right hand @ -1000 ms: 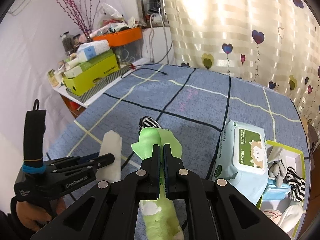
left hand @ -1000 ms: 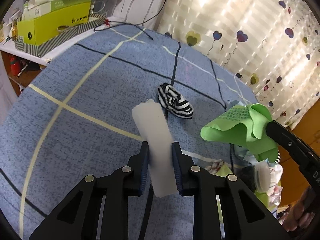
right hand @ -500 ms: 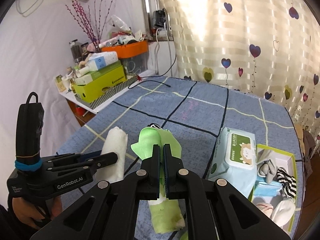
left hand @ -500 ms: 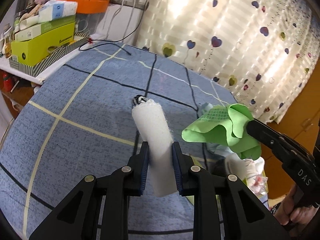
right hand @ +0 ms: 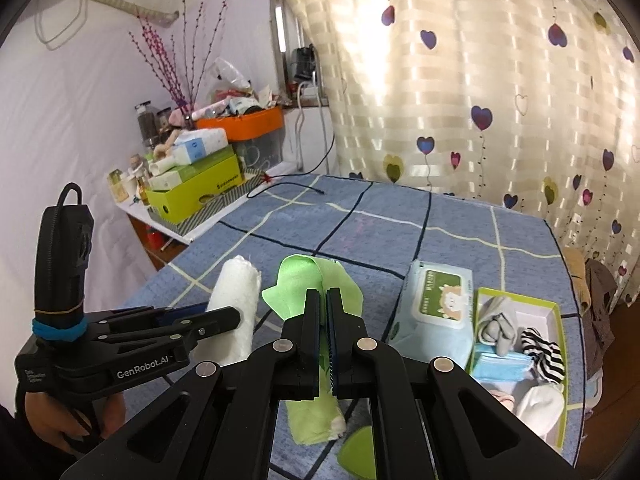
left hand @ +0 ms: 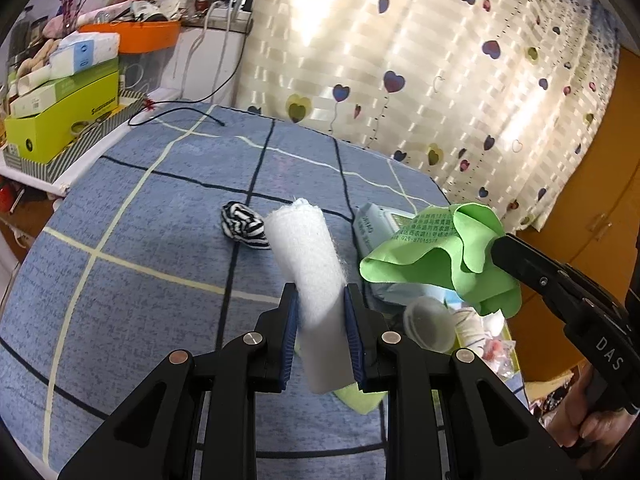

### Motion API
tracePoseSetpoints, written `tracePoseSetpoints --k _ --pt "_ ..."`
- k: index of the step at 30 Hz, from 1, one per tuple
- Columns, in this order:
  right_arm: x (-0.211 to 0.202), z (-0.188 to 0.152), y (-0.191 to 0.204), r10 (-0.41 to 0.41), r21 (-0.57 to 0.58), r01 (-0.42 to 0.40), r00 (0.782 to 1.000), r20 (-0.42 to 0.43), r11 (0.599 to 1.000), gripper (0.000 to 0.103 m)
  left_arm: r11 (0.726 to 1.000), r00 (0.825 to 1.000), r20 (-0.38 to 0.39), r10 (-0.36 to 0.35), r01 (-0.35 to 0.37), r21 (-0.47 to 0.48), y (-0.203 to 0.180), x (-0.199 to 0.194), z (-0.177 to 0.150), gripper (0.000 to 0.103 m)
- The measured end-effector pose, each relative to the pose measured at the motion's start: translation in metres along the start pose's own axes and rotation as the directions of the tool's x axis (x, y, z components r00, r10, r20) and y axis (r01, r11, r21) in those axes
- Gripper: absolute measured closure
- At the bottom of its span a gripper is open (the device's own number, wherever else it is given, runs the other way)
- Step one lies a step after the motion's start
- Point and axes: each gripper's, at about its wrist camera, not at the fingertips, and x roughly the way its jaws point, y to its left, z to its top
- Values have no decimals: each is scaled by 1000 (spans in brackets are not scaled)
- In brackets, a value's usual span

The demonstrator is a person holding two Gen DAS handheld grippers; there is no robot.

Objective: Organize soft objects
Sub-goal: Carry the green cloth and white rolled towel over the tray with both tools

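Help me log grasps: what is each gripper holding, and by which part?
Left gripper clamps the white towel roll near its lower end; right gripper pinches the green cloth at a bunched fold.

I am holding my left gripper (left hand: 320, 304) level, its jaws clamping a white roll (left hand: 310, 264) that is sticking up between them. My right gripper (right hand: 324, 304) is reaching forward beside it, jaws pinching a green cloth (right hand: 308, 284) almost closed.

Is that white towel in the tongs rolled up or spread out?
Rolled up: the white towel is a tight cylinder, clamped across its middle by the left tongs.
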Motion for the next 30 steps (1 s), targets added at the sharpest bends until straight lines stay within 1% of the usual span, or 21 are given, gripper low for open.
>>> tracePoseSetpoints --k 15,23,30 --pt "-35 -10 -36 -55 57 52 997 45 997 99 994 999 -3 -54 54 91 -50 1 1 79" --pt "-53 -17 -54 -90 88 85 994 61 992 99 986 996 -10 -90 91 137 -77 1 0 79" --pt "-74 -26 -80 -140 135 129 987 78 982 99 977 993 -22 -118 120 175 -102 5 -1 79"
